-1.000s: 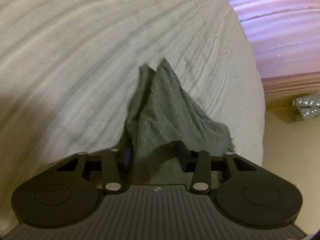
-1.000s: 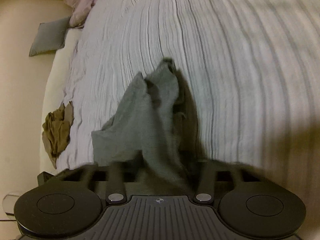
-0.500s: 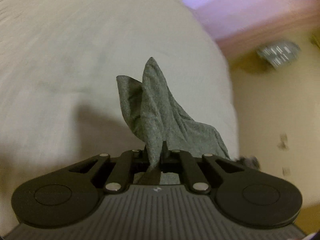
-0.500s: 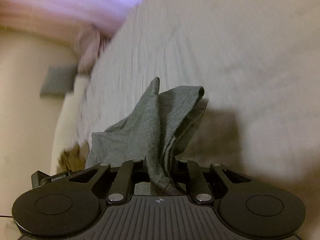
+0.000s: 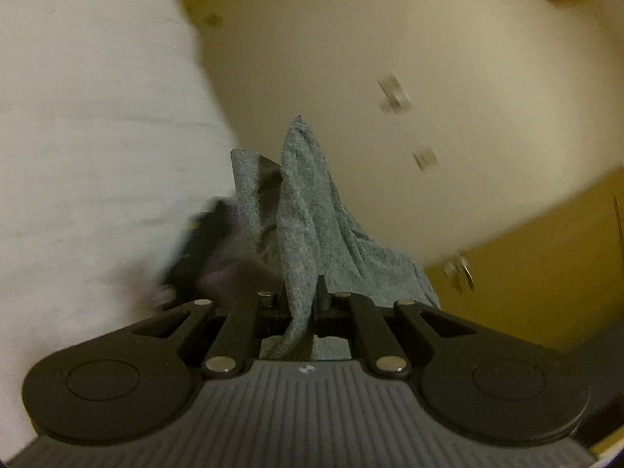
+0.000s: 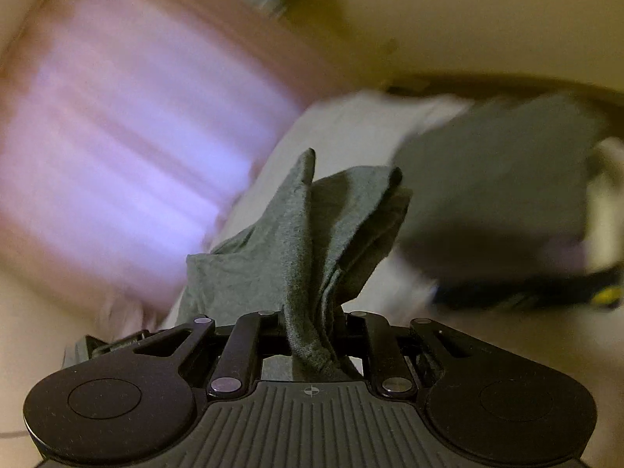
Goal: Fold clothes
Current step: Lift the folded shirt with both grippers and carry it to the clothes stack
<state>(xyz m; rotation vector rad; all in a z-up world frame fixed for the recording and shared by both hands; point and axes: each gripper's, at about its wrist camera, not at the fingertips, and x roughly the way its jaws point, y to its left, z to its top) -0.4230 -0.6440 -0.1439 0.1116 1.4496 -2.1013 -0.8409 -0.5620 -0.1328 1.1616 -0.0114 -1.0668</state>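
Two tools each pinch a bunched corner of one grey garment (image 5: 308, 210): the left tool (image 5: 302, 304) has its jaws drawn together on a fold rising toward 12 o'clock, and the right tool (image 6: 312, 327) is clamped the same way on a thicker gathered wad of the same cloth (image 6: 312, 234). One second ago both jaws stood wide apart around the fabric as it lay on the striped bed; half a second ago they had closed; now both views have swung up and away, heavily blurred, so the garment appears lifted clear of the bed and hanging between the two tools. That suggests the grasp is made and the cloth is being raised to spread or shake it out before a fold. In the left view, one pale stretch of bed (image 5: 97, 156) fills 9 o'clock and one cream wall (image 5: 429, 58) fills 1 o'clock. In the right view, one pink-lilac striped surface (image 6: 136, 124) sits at 10 o'clock and one dark grey shape (image 6: 499, 179) at 2 o'clock, too blurred to identify.
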